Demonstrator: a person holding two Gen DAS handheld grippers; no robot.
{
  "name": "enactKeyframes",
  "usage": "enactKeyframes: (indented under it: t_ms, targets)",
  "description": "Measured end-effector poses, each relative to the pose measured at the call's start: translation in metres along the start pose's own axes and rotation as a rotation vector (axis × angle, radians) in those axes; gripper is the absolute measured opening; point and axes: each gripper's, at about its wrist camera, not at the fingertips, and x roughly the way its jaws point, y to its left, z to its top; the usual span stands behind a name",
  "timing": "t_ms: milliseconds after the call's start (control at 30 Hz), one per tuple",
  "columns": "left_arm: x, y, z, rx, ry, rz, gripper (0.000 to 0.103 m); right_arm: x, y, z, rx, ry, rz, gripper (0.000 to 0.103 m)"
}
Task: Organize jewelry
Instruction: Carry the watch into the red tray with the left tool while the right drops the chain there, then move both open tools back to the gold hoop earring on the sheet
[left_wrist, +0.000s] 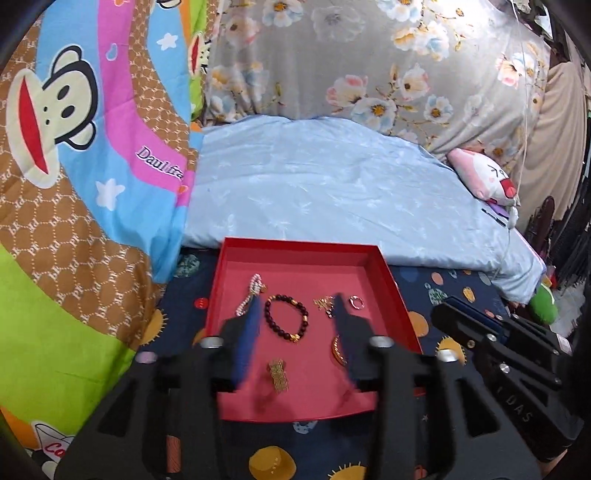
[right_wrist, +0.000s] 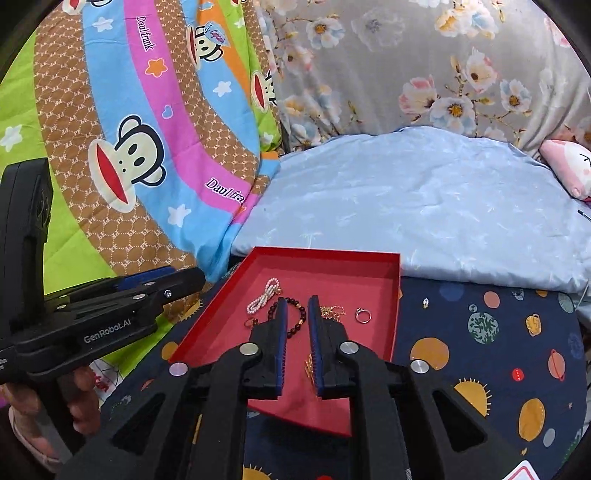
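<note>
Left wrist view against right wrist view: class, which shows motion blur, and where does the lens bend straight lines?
Left wrist view: blue-padded left hand-held gripper smeared, jewellery sharper. Right wrist view: right hand-held gripper crisp. Both: shallow red cardboard tray edges splay, corners dark.

A cartoon-monkey quilt (left_wrist: 85, 155) is heaped at the left, beside a pale blue blanket (left_wrist: 332, 192). Behind them hangs grey floral fabric (left_wrist: 351, 62). A pink plush toy (left_wrist: 484, 177) lies right, and a planet-print navy sheet (right_wrist: 480, 332) covers the bed.
</note>
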Motion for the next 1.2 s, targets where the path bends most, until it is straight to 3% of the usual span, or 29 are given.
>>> enactKeyframes:
  t_ms: [267,467,900,1200]
  targets:
    - [-0.012,-0.006,-0.001,0.034,-0.017,0.009,0.047,-0.015,0.002,-0.001,-0.004,-0.025,0.0,0.019]
    - [-0.026,-0.012,-0.021,0.044,0.001,-0.002,0.047,-0.036,0.008,-0.02,-0.005,-0.021,0.002,0.019]
    - [-0.045,-0.007,-0.12,-0.026,0.155,-0.026,0.055,-0.078,0.0,-0.117,0.093,0.108,0.008,0.024]
    - [-0.066,-0.031,-0.192,0.032,0.253,-0.049,0.055,-0.116,-0.005,-0.172,0.14,0.162,0.007,0.026]
